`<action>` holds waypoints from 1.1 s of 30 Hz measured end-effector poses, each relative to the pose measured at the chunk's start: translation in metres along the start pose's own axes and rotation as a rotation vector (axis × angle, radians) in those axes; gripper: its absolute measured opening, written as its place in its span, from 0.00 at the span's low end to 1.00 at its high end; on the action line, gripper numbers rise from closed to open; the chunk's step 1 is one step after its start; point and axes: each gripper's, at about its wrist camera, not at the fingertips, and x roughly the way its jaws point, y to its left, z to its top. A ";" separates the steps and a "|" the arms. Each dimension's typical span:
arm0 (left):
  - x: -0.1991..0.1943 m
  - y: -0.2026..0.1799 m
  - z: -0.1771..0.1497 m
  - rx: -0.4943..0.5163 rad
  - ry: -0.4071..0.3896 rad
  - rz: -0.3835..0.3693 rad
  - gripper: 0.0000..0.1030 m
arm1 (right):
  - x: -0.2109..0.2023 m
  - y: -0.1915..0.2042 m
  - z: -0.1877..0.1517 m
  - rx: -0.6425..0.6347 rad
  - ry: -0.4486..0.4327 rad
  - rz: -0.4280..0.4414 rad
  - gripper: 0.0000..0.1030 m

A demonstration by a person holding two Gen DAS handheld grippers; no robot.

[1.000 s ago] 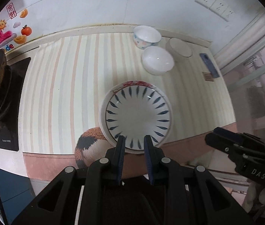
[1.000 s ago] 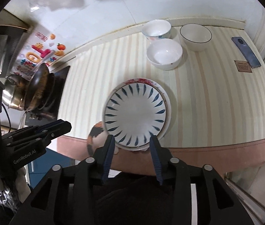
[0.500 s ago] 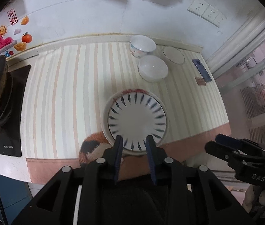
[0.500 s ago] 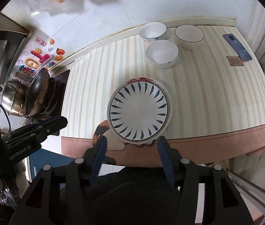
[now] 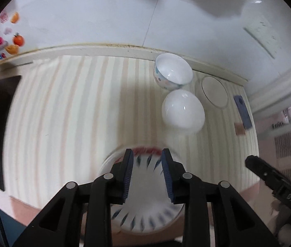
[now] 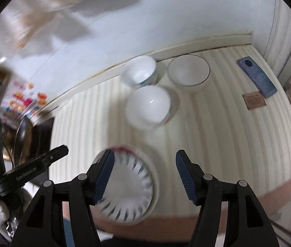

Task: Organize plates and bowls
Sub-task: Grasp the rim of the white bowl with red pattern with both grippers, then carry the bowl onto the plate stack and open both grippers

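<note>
Your left gripper (image 5: pixel 147 154) hangs over the blue-petal plate (image 5: pixel 145 197), jaws a narrow gap apart with nothing between them; they have just been easing open a little. Your right gripper (image 6: pixel 145 156) stands spread wide, having just been opening, and it holds nothing either.

In the right wrist view the blue-petal plate (image 6: pixel 127 187) lies at about 7 o'clock, near the counter's front edge, resting on a second plate whose red rim (image 6: pixel 120 149) peeks out at 12 o'clock of the stack. The three bowls cluster at 12 to 1 o'clock: the plain white bowl (image 6: pixel 148 108) nearest, the patterned bowl (image 6: pixel 140 72) and the dark-rimmed bowl (image 6: pixel 188 72) behind it by the wall.

Treat all of it as glazed ceramic: stiff, probably fairly heavy, slick under the pads, and likely to chip if knocked. A plate lying flat offers only its raised rim, so pinch across the lip. For a bowl, put one finger inside and one outside the wall.
</note>
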 end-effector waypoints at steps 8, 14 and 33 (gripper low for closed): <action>0.112 -0.016 0.058 -0.073 0.142 -0.095 0.25 | 0.117 -0.058 0.068 0.108 0.118 0.108 0.62; 0.158 -0.026 0.076 -0.063 0.167 -0.053 0.25 | 0.176 -0.077 0.090 0.127 0.176 0.168 0.27; 0.137 -0.076 0.034 -0.014 0.152 0.010 0.15 | 0.157 -0.087 0.077 0.006 0.236 0.150 0.13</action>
